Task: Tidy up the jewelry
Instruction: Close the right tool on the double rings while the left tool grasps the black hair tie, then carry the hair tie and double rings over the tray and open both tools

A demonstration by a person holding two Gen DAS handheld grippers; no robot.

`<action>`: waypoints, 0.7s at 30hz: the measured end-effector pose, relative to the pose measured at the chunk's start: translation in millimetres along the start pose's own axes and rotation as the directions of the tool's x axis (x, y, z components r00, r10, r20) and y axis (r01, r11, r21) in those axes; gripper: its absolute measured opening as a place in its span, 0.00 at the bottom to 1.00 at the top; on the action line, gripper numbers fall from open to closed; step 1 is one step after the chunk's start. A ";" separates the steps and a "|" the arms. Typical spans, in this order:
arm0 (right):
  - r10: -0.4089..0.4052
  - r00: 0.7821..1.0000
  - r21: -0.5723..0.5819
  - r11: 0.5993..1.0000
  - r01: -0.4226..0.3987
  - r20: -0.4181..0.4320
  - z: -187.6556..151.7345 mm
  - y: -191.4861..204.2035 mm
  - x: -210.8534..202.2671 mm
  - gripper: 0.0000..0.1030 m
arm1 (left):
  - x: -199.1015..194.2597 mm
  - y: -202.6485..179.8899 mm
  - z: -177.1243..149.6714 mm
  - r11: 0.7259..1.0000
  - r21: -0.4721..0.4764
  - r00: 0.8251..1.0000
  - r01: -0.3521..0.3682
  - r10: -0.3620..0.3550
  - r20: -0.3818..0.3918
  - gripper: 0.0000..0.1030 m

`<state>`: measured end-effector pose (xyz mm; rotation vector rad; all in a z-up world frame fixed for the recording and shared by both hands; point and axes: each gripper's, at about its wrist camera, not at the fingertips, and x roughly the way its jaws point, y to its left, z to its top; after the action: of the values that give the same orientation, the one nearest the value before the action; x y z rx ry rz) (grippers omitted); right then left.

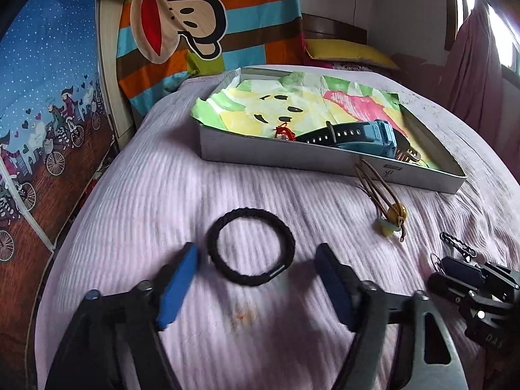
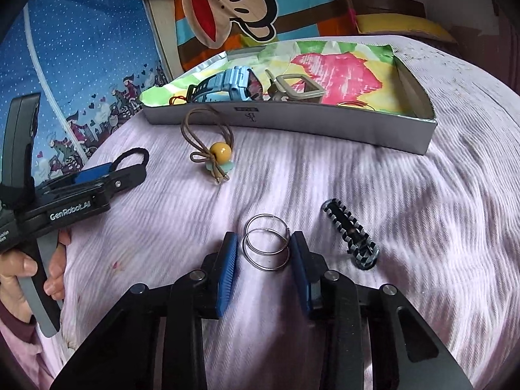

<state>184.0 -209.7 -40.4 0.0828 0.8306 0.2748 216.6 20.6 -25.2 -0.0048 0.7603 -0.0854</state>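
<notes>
A black braided hair tie [image 1: 252,246] lies on the pale purple bedspread, just ahead of and between the fingertips of my open left gripper [image 1: 256,256]. Two silver hoop rings [image 2: 267,243] lie overlapped between the blue pads of my open right gripper [image 2: 265,243]. A brown elastic with a yellow bead [image 2: 213,148] rests near the grey box [image 2: 292,123]. A black toothed hair clip [image 2: 352,235] lies right of the hoops. The box holds a blue watch [image 2: 227,86] and a grey buckle [image 2: 297,89].
The box is lined with coloured paper [image 1: 292,104]. A striped monkey-print cloth [image 1: 208,26] hangs behind the bed, and a blue patterned curtain [image 1: 39,97] is at the left. A hand [image 2: 19,269] holds the left gripper's handle.
</notes>
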 end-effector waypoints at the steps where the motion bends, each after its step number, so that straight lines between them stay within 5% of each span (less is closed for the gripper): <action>1: 0.000 1.000 0.000 1.000 0.000 -0.001 0.1 0.1 0.5 0.29 | 1.7 -1.4 0.8 1.000 0.006 1.000 0.000 0.000 -0.005 0.60; 16: 0.039 0.999 0.010 0.999 -0.040 0.038 -4.2 -3.3 1.6 0.24 | -1.9 -10.6 -10.2 0.999 0.011 0.999 0.037 -0.037 0.005 0.10; 21: 0.056 0.997 0.012 0.998 -0.056 0.059 -3.8 -4.2 -3.2 0.24 | -12.2 -11.3 -14.0 0.997 -0.001 0.996 0.079 -0.079 0.034 0.06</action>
<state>180.1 -214.7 -41.5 0.1264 0.7729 0.3182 197.3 10.7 -26.5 -0.0389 0.7265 -0.1595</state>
